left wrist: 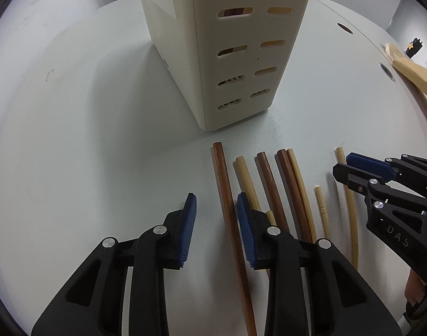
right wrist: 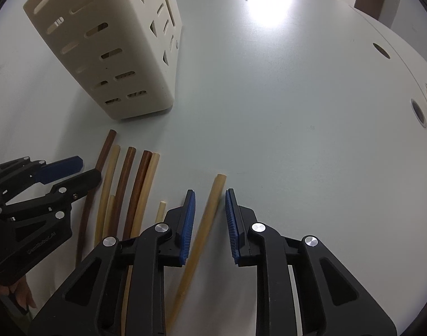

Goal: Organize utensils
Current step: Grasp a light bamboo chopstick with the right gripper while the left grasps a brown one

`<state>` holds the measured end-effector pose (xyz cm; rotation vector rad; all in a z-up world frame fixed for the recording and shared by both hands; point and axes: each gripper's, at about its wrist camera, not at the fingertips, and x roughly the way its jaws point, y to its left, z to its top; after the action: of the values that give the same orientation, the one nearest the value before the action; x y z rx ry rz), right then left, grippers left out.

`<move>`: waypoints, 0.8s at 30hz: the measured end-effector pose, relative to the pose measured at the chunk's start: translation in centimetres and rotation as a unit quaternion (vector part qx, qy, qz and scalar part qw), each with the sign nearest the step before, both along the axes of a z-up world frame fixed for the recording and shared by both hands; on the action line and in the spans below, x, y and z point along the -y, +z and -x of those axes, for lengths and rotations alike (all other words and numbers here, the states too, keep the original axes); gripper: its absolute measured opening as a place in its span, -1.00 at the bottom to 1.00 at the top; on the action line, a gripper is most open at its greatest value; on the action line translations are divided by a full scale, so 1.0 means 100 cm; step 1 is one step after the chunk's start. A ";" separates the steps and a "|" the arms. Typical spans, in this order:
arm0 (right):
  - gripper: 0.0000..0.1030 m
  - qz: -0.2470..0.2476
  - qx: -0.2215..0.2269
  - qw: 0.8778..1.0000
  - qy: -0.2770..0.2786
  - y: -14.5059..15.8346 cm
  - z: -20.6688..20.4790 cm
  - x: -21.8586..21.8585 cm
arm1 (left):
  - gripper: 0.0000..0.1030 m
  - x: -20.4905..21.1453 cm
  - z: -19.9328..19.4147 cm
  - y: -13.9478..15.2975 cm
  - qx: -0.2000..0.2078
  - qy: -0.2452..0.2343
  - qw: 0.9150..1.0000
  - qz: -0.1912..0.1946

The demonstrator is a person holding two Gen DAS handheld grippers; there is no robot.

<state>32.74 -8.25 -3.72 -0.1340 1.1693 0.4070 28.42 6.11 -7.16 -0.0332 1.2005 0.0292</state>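
Left wrist view: your left gripper [left wrist: 217, 218] straddles dark chopstick [left wrist: 227, 198], jaws apart, pads not yet pressing. Right pad sits hard against pale chopstick [left wrist: 245, 180] — you risk pinching two or nudging row.

Right wrist view: your right gripper [right wrist: 210, 218] brackets outermost pale chopstick [right wrist: 206, 218], jaws apart, stick hugging left pad — off-centre close may roll it. Holder [right wrist: 107, 50] stands just beyond row.
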 end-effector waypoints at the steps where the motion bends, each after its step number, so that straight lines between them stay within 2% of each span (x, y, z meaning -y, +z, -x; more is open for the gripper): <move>1: -0.63 0.002 0.001 1.000 -0.001 0.000 0.000 0.000 | -0.47 0.001 0.000 -0.001 -0.003 -0.002 1.000 0.001; 4: -0.75 0.004 0.001 1.000 -0.003 0.000 0.002 0.000 | -0.51 0.004 -0.001 -0.003 0.000 -0.004 1.000 -0.009; 9: -0.82 -0.001 -0.005 1.000 0.000 0.000 0.004 0.003 | -0.82 0.011 -0.004 -0.003 -0.005 -0.006 1.000 -0.020; 12: -0.85 -0.005 -0.009 1.000 0.002 -0.001 -0.001 -0.001 | -0.84 0.017 -0.006 -0.003 -0.005 -0.018 0.999 -0.037; 17: -0.86 -0.015 -0.010 1.000 0.001 -0.001 -0.006 0.004 | -0.87 0.018 -0.003 0.000 -0.005 -0.020 0.999 -0.030; 24: -0.86 -0.049 0.033 0.998 0.002 0.031 -0.009 0.023 | -0.87 0.014 0.021 0.044 0.066 -0.020 0.998 -0.012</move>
<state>33.64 -10.58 -0.65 -0.0649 1.0827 0.4595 26.31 4.75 -2.73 0.0098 1.0692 0.0051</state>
